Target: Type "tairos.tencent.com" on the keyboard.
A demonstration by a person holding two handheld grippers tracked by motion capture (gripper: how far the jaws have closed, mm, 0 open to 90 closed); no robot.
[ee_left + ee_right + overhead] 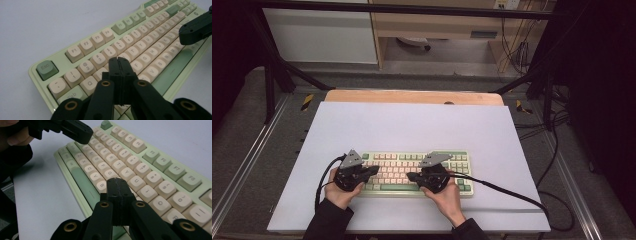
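White sheeting covers the table (412,125), and on it we see the pale green keyboard with cream keycaps (384,161) lying with its long axis across, near our edge. Our left gripper (119,62) hovers over the left letter keys around the E and D, jaws pressed together on nothing. Our right gripper (117,182) hangs over the keys near H and N, likewise closed and empty. Both tips point inward toward each other, so each hand seems nearest its own half.
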